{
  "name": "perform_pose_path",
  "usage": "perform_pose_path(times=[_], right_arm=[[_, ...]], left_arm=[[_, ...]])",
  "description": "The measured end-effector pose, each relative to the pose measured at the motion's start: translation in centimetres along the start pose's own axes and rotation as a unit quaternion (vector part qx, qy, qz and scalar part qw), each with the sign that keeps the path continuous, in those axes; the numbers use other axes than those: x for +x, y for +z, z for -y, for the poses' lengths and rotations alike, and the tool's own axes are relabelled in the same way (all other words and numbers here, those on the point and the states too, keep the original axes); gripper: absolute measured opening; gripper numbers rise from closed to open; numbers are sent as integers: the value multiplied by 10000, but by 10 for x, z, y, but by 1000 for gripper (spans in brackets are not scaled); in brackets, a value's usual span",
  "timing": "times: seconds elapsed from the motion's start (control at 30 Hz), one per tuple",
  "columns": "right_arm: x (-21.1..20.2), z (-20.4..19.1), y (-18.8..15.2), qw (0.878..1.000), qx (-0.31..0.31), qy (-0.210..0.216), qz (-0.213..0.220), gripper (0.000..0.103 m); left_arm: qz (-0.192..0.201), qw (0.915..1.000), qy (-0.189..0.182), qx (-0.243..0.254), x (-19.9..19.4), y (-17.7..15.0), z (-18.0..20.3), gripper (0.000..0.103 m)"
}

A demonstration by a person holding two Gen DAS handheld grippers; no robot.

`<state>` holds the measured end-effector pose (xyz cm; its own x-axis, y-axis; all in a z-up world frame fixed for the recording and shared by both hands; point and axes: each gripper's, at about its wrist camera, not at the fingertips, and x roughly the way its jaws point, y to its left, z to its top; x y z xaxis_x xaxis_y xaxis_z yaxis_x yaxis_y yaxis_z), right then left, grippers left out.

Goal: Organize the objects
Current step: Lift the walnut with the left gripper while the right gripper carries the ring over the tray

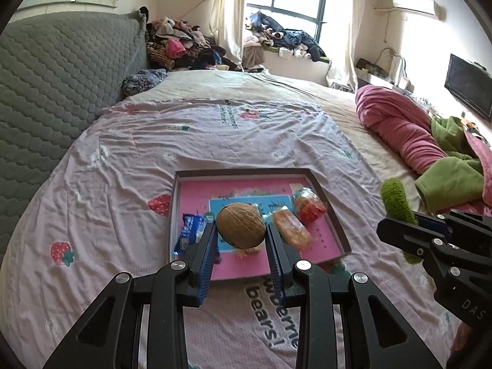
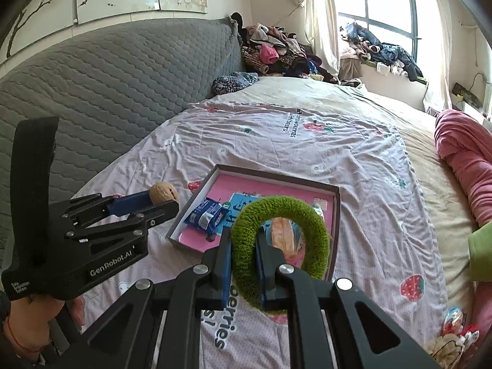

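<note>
Blue-padded left gripper (image 1: 241, 230) pinches the walnut (image 1: 240, 226) just above the tray's (image 1: 330, 212) near edge — right gripper (image 2: 243, 243), clamping the green ring (image 2: 316, 240), hangs beside it.

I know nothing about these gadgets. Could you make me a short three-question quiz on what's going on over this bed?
1. True or false: the left gripper holds a walnut.
2. What does the right gripper grip? A) a blue packet B) a fuzzy green ring C) a pink blanket
3. Fill in: the blue packet lies inside the shallow ____ with a pink floor.

Key:
1. True; it sits pinched between the blue pads.
2. B; one finger passes through the ring's hole.
3. Box; an orange packet lies there too.
</note>
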<state>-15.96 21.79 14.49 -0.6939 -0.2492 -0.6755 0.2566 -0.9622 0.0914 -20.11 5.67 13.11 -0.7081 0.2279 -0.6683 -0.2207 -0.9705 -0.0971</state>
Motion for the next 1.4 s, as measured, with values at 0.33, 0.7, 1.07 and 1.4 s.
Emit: perform_pose_path(times=[0.33,0.7,1.07,1.4], right_arm=[[20,3,19,10000,13,-9,62,14],[56,11,25,10000,46,13,26,14],[97,29,17,9997,179,4,-172,14],[127,29,6,9992,132,20,-385,14]], left_arm=[[-17,10000,75,-19,24,13,-8,33],[-113,9998,159,-46,63,16,-22,33],[-275,9994,180,-69,105,8,-28,33],[-397,9991,174,3,130,-3,-23,33]])
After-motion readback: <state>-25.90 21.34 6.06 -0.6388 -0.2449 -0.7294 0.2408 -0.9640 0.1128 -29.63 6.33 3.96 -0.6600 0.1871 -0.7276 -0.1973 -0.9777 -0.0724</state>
